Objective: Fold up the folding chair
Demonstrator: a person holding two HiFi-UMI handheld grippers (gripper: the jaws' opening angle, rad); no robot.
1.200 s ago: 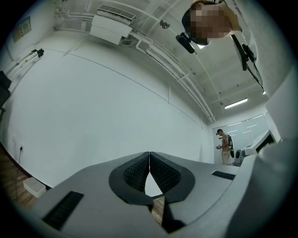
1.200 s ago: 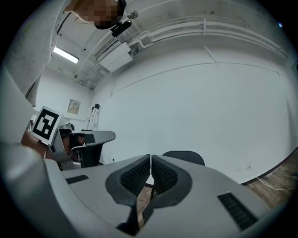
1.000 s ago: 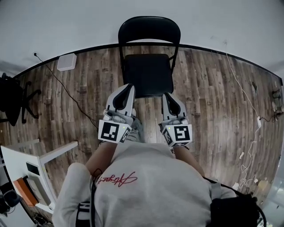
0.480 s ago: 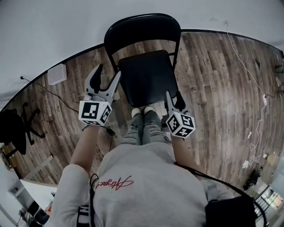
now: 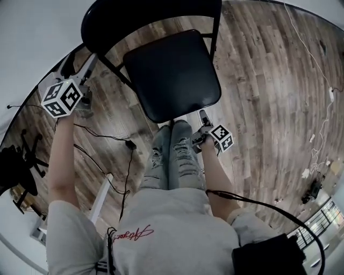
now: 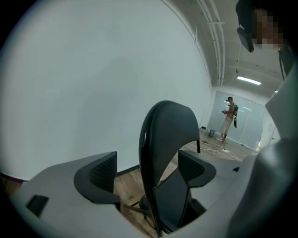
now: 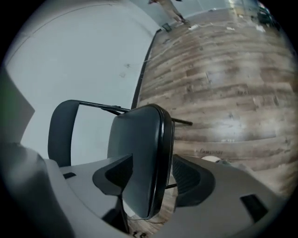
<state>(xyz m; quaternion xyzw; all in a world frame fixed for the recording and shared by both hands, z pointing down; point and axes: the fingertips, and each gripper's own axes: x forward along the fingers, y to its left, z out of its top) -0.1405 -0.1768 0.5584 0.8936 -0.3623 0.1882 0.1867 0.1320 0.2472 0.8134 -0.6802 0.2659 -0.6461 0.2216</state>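
Folding chair (image 5: 161, 59) unfolded, upright on wood floor (image 5: 263, 96), directly ahead of legs (image 5: 172, 156); seat (image 5: 177, 80) flat, not yet folded; step in hand judged as reach-in and grip setup.

Left hand-held gripper (image 5: 79, 63) out at side of backrest (image 5: 140, 16); jaws just been opening, now wide apart; backrest edge between them in left gripper view, pads clear of it on both sides.

Right hand-held gripper (image 5: 205, 118) low at seat's front corner; jaws also just been opening, now wide apart; seat's front edge between them in right gripper view, no squeeze visible.

Next move, as a guess: close both; steady backrest with left, tip seat front up toward backrest with right; firm bite needed on thin edges, else slip likely; legs close to seat front, worth minding.
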